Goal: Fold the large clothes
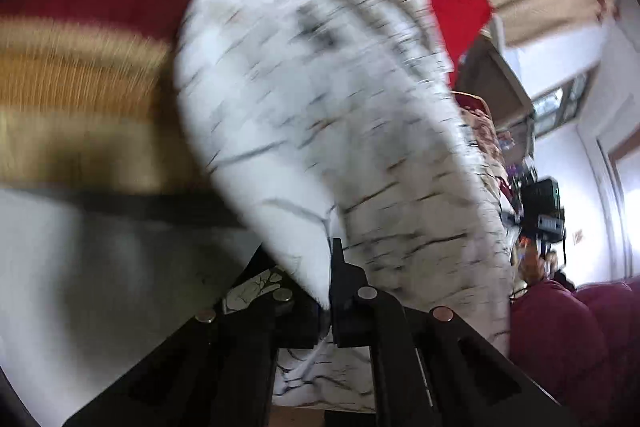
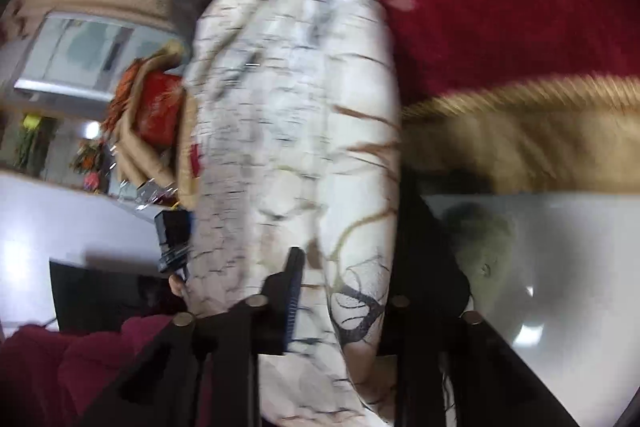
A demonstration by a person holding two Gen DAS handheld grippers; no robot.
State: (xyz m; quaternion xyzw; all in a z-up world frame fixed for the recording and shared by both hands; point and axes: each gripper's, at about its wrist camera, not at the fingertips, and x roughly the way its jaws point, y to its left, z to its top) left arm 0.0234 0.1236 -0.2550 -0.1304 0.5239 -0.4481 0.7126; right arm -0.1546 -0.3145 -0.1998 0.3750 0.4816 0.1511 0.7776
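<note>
A white garment (image 1: 320, 99) with thin dark crack-like lines hangs lifted and bunched, filling the middle of both wrist views. My left gripper (image 1: 326, 271) is shut on a fold of it near its lower edge; the cloth pinches between the black fingers (image 1: 340, 267). In the right wrist view the same garment (image 2: 288, 131) runs down between the fingers of my right gripper (image 2: 352, 267), which is shut on a thick bunch of it. The picture is blurred, and the cloth hides the pads.
A dark red blanket (image 2: 500, 27) with white patterns and a tan band (image 1: 72, 99) lies behind the garment. A white glossy surface (image 1: 80, 267) lies below. A person's maroon sleeve (image 1: 572, 339) is at the right. Shelves and a window (image 2: 88, 47) stand at the room's side.
</note>
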